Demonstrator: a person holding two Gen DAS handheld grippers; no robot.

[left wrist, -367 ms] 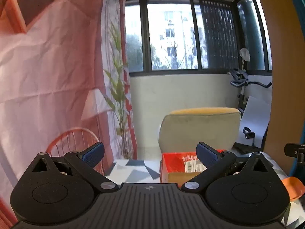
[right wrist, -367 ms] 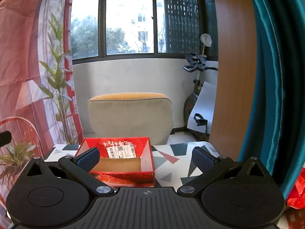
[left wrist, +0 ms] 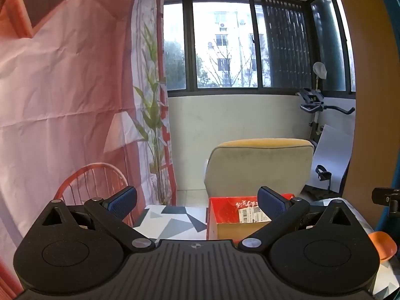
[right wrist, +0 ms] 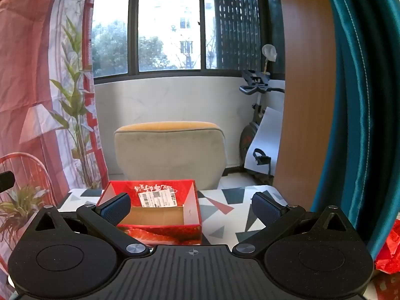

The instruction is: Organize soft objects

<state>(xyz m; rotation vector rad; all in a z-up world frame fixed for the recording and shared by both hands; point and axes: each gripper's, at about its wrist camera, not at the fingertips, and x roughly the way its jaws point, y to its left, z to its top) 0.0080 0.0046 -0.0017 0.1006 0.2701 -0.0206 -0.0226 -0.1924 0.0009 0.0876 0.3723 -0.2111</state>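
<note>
An open red cardboard box (right wrist: 160, 210) with a white label sits on the table (right wrist: 225, 210) with a geometric-pattern cloth. It also shows in the left wrist view (left wrist: 225, 215). My right gripper (right wrist: 191, 206) is open and empty, held above the table with the box under its left finger. My left gripper (left wrist: 197, 203) is open and empty, to the left of the box. A red soft thing (right wrist: 388, 252) lies at the right edge. An orange thing (left wrist: 383, 243) lies at the right of the left wrist view. What it is I cannot tell.
A beige chair (right wrist: 170, 150) stands behind the table. A printed pink curtain (left wrist: 62, 100) hangs on the left, a teal curtain (right wrist: 362, 100) and a wooden panel (right wrist: 305, 87) on the right. An exercise bike (right wrist: 257, 115) stands at the back right.
Both grippers have tilted slightly, so the box and table show a little more. Both stay open.
</note>
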